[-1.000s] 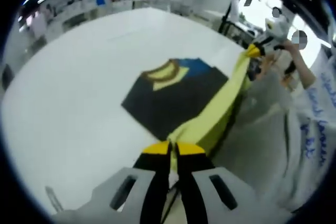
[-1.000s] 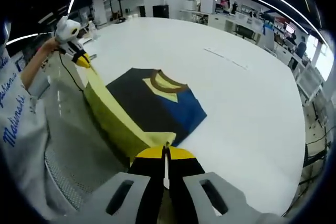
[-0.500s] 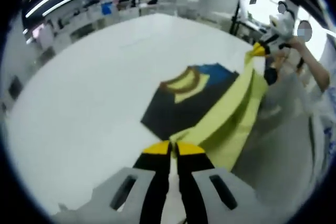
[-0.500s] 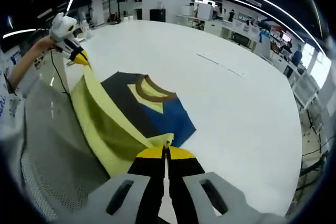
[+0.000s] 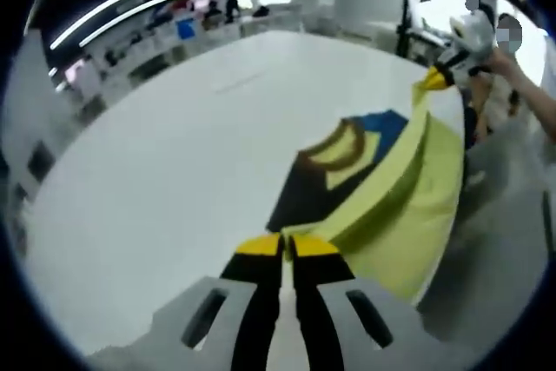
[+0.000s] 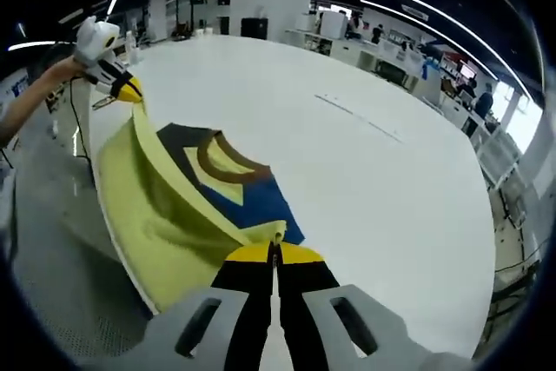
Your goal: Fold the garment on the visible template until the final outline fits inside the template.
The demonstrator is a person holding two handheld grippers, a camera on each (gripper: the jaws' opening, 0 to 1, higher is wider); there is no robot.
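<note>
Left gripper view showed the garment (image 5: 391, 188), a yellow shirt with a dark and blue body panel and a brown collar, lying partly on the white table (image 5: 156, 145) and partly lifted, its yellow hem edge stretched taut from the left gripper (image 5: 287, 245) at 6 o'clock up to the right gripper (image 5: 437, 78) at 2 o'clock. The cloth looked light, thin and soft: it sagged into a hanging sheet below the stretched edge and draped over the table's near side, so I judged it would fold easily but wrinkle or slip if the tension dropped. The corners of the hem seemed the sensible places to hold it, since pinching there kept the edge straight for laying it over. The left gripper's jaws were pressed together with a sliver of yellow fabric pinched between the yellow tips. In the right gripper view, the right gripper (image 6: 276, 254) at 6 o'clock was likewise closed on the shirt's (image 6: 165, 206) other hem corner, with the fabric rising from its tips toward the left gripper (image 6: 126, 90) at 10 o'clock, held in a person's hand. The collar and blue panel lay flat on the table (image 6: 382, 197) near the view's centre. I could not make out a template outline.
</note>
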